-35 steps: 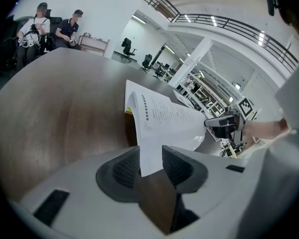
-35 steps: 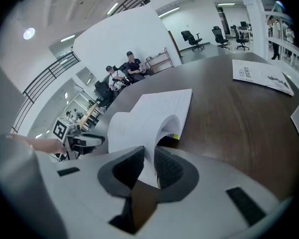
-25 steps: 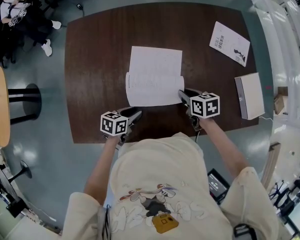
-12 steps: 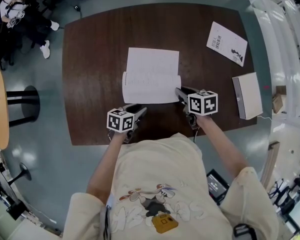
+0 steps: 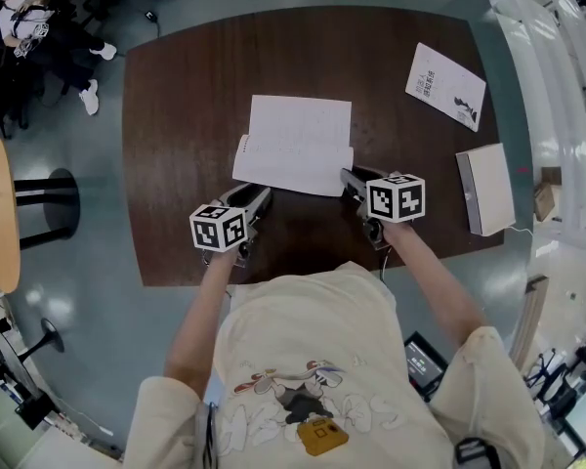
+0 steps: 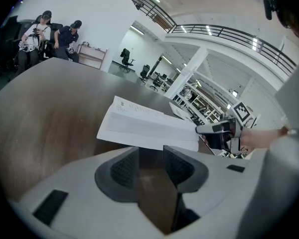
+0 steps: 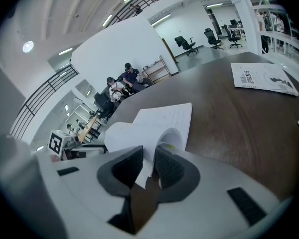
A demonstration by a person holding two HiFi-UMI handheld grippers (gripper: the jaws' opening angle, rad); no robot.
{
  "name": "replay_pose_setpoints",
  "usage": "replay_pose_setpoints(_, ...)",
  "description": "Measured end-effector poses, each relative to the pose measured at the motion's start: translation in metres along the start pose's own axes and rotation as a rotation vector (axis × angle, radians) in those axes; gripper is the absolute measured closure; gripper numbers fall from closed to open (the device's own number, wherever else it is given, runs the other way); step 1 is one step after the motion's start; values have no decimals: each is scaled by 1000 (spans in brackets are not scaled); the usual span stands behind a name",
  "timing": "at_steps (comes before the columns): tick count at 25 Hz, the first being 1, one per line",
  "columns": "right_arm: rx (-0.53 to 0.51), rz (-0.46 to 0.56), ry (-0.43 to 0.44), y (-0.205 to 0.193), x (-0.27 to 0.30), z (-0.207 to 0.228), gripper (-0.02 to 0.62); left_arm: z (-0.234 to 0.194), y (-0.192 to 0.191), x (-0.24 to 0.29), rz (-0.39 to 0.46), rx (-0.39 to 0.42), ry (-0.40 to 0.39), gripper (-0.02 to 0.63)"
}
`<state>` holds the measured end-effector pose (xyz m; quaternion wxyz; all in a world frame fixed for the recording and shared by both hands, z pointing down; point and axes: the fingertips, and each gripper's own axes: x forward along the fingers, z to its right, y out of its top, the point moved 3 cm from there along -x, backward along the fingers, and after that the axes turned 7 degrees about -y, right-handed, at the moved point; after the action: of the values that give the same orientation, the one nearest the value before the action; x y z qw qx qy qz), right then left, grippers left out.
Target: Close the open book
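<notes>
The open book (image 5: 298,130) is lying on the dark worktop (image 5: 186,115) directly ahead of both grippers. Its spine is running crosswise, from the left gripper's side to the right gripper's side, so its long axis is lying across the line along which the grippers are pointing. Beyond the spine, the far leaf is resting flat. The near leaf is tilting up off the worktop, with its free edge facing back toward the grippers. The right gripper (image 5: 348,177) is pinching that near leaf at its corner. In the right gripper view a sheet is passing between the narrowly set jaws (image 7: 148,156), and the paper is curling into a roll just ahead of them. The left gripper (image 5: 260,195) is pointing at the opposite near corner. Its jaws are standing well apart and gripping nothing, with only bare wood showing between them (image 6: 150,156). The raised page edge (image 6: 144,126) is hanging just ahead of its tips. A thin booklet (image 5: 446,85) is lying far ahead of the right gripper and out to its right. A white box (image 5: 488,189) is sitting level with the right gripper, further out on that same side.
</notes>
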<state>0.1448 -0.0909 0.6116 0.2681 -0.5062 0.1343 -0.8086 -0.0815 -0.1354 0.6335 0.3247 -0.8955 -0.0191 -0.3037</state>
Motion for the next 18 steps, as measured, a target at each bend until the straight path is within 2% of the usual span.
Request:
replay_pose_setpoints(6, -25, -10, 11, -3, 3, -4, 514, -15, 29, 8, 82, -63, 29, 462)
replay_pose_setpoints(11, -32, -25, 16, -4, 6, -5, 514, -13, 47, 9, 190, -180, -43, 463)
replay_pose_setpoints(14, -28, -33, 18, -4, 9, -5, 514, -18, 59, 10, 250, -254, -53, 467)
replay_pose_setpoints(15, -27, -35, 18, -4, 9, -5, 514, -19, 63, 11, 272, -280, -54, 482)
replay_pose_setpoints(16, -27, -37, 18, -4, 10, -5, 514, -21, 66, 12, 292, -308, -59, 526)
replay_pose_setpoints(18, -27, -42, 21, -6, 12, -6, 514, -24, 70, 13, 325, -361, -85, 550)
